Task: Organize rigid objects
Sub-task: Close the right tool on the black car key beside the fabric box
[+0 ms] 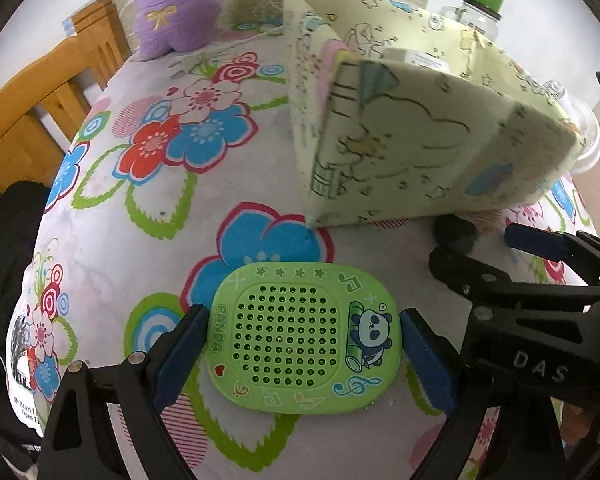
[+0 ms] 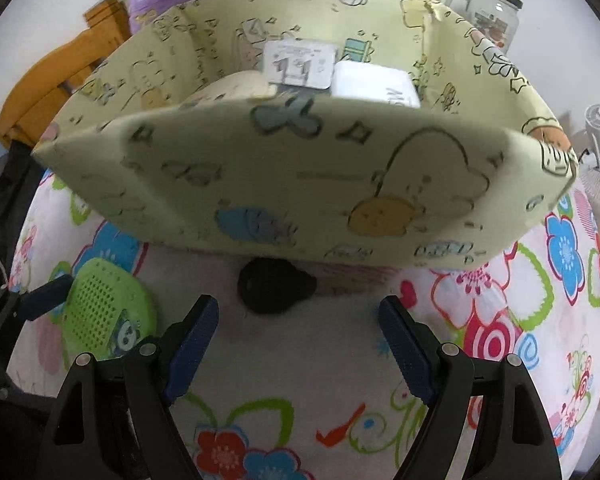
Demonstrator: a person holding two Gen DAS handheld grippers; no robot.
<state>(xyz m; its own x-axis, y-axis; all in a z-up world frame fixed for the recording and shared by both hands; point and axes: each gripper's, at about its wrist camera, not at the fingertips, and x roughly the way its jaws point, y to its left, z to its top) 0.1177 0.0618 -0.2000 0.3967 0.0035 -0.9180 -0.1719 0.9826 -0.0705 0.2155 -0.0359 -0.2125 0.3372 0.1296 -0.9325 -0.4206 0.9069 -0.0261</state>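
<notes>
The left gripper (image 1: 302,344) has its blue fingers (image 1: 180,356) spread wide on either side of a green toy (image 1: 304,340), a flat rounded piece with a grid of holes and a panda picture. The toy lies flat on the flowered tablecloth (image 1: 140,216). The left pad sits right against the toy's left edge and the right pad right against its right edge; whether they press it or only touch cannot be told.

The right gripper (image 2: 298,346) is also open wide, with nothing between its fingers (image 2: 192,344). It points at a small black object (image 2: 274,286) that lies on the cloth just ahead of the fingertips, apart from them. In the left wrist view the same black object (image 1: 456,232) lies just in front of the right gripper's tips, close to the foot of the box.

Right behind the black object stands a pale yellow fabric box (image 2: 300,184) printed with cartoon drawings. Its front wall rises directly ahead of the right gripper. Inside it lie a white block (image 2: 376,86) and a flat white card (image 2: 300,62) side by side, near the back.

The green toy (image 2: 108,308) is to the left of the right gripper, near the box's left corner but not touching it.

Behind the box are a purple plush animal (image 1: 176,8), a glass jar with a green lid (image 2: 496,4), and a wooden chair (image 1: 48,92) at the left edge of the table.
</notes>
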